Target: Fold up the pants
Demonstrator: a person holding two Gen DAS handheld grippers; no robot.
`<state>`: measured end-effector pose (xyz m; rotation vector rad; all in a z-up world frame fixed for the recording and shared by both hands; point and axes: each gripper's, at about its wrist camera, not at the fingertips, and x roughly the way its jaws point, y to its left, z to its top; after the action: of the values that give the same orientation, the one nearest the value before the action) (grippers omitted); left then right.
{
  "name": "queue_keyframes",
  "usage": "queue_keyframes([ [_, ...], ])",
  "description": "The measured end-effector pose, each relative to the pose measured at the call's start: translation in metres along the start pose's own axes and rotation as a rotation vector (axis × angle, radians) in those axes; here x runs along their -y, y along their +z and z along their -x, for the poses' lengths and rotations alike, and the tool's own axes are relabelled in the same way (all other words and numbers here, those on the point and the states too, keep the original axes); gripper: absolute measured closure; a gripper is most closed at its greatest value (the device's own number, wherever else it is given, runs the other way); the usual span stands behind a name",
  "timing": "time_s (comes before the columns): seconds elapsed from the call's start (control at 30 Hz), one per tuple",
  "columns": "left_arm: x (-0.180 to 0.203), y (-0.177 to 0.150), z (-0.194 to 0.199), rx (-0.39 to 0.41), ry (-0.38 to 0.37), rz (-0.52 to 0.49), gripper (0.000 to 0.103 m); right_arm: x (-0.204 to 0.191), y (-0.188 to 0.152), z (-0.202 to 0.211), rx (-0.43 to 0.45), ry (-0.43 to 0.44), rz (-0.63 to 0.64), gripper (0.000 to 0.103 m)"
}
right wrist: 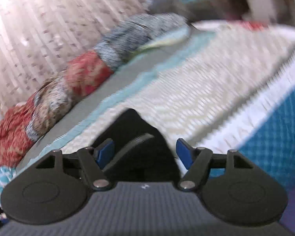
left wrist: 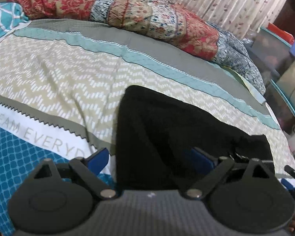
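Ahead of you the patterned bedspread (left wrist: 59, 74) lies flat and open across the middle and left, giving you wide room to pass over it. The black pants (left wrist: 167, 129) cover the near centre, right in front of your left gripper (left wrist: 153, 159). Along the far edge the bunched floral quilt (left wrist: 143, 13) forms a raised ridge, with the curtain (left wrist: 235, 4) close behind. At the right, boxes and shelves (left wrist: 281, 63) crowd the bed's side.
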<state>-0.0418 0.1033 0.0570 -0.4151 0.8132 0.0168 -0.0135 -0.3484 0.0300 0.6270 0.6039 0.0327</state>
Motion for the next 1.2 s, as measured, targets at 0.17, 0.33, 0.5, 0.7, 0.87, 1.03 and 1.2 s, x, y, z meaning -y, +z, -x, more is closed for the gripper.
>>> queue_keyframes([
  [0.17, 0.012, -0.006, 0.000, -0.022, -0.007, -0.028, 0.010, 0.014, -0.008, -0.015, -0.066, 0.055, -0.097, 0.029],
  [0.33, 0.018, -0.010, 0.000, -0.037, -0.007, -0.042, 0.010, 0.009, -0.006, -0.018, -0.072, 0.069, -0.055, 0.029],
  [0.5, 0.024, -0.019, -0.004, -0.067, -0.010, -0.055, 0.010, 0.012, -0.010, -0.020, -0.047, 0.094, -0.033, 0.023],
  [0.7, 0.023, -0.026, -0.003, -0.072, -0.016, -0.057, 0.009, 0.005, -0.020, -0.021, -0.009, 0.083, 0.027, 0.015],
  [0.87, 0.018, -0.026, -0.001, -0.073, -0.025, -0.039, 0.009, 0.000, -0.018, -0.023, -0.031, 0.055, 0.060, 0.015],
  [1.03, 0.014, -0.028, -0.002, -0.081, -0.021, -0.020, 0.009, -0.017, -0.022, -0.022, -0.082, -0.007, 0.147, 0.045],
  [1.2, 0.015, -0.026, 0.000, -0.080, -0.029, -0.015, 0.009, -0.031, -0.020, -0.014, -0.068, -0.031, 0.216, 0.076],
])
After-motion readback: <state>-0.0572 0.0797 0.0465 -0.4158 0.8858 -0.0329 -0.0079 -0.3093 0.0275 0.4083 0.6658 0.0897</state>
